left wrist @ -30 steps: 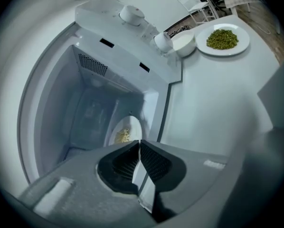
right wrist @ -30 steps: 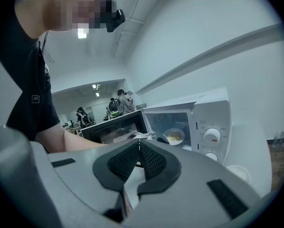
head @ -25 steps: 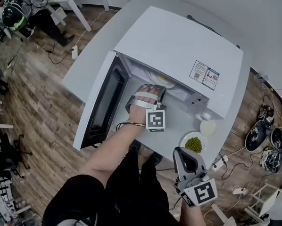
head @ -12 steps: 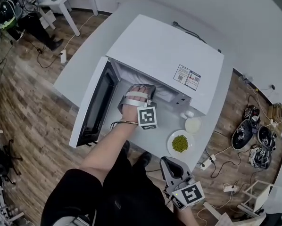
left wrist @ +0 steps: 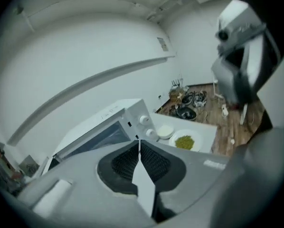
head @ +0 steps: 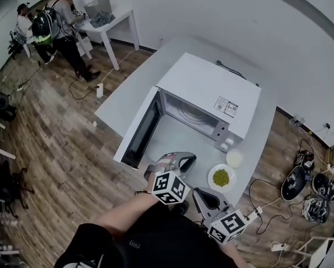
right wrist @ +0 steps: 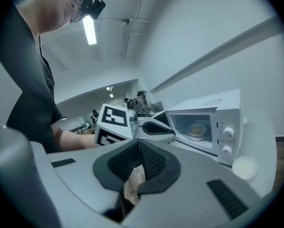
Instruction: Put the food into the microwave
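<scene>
On the white table (head: 133, 82), low and right of centre in the head view, a plate of green peas (head: 221, 177) sits just in front of the control end of the microwave (head: 209, 91). A small white bowl (head: 234, 158) stands just beside the plate, on the microwave's side. The microwave door (head: 140, 133) hangs wide open toward the left of the frame. In the right gripper view a round dish (right wrist: 197, 129) lies inside the oven; what is on it I cannot tell. Near the bottom centre of the head view both tools hover by the table's near edge. The left tool (head: 190, 159) has its jaws pressed together on nothing, and the right tool (head: 200, 193) is likewise closed and empty. At upper left, people (head: 55, 21) stand by a second small table (head: 108, 24) on the wood floor (head: 55, 149).
</scene>
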A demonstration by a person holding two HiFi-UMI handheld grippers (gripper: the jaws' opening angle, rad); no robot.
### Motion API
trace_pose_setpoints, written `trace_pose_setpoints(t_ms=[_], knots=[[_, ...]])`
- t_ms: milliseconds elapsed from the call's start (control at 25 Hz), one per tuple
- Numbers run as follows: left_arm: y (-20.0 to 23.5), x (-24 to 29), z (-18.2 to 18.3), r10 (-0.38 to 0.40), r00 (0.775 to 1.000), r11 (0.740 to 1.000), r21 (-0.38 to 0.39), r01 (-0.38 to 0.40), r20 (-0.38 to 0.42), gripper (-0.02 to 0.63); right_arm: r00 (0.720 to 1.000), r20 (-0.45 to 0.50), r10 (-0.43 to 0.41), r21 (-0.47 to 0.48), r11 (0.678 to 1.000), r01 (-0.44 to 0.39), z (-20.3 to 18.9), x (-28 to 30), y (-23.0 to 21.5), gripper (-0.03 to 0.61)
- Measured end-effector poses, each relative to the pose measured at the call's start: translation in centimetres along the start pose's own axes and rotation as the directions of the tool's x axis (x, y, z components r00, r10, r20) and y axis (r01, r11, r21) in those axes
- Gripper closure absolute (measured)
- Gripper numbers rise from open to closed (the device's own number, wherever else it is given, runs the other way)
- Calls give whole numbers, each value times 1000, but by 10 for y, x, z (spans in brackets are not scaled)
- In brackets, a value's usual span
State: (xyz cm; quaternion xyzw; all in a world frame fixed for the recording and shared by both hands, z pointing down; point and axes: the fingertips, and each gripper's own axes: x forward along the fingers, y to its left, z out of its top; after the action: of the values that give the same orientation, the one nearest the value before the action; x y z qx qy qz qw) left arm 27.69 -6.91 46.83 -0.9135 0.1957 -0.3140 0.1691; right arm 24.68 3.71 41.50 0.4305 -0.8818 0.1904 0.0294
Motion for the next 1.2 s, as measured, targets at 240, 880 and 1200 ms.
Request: trace_pose_setpoints(t_ms=[240,880,1200], knots=[[-13,-98,14,31,995,978,-208,-10,96,595,999,42,-15,-14,1000,16,18,-5,22,565],[-15,-216,6,24,917,799,-558,222,399,597,996,60,-68,-37,997,70,15,15,110,565],[-31,-219,35,22,919,830,-520,202,393,595,990,136,-21,-132,990,39,36,-16,107,566]])
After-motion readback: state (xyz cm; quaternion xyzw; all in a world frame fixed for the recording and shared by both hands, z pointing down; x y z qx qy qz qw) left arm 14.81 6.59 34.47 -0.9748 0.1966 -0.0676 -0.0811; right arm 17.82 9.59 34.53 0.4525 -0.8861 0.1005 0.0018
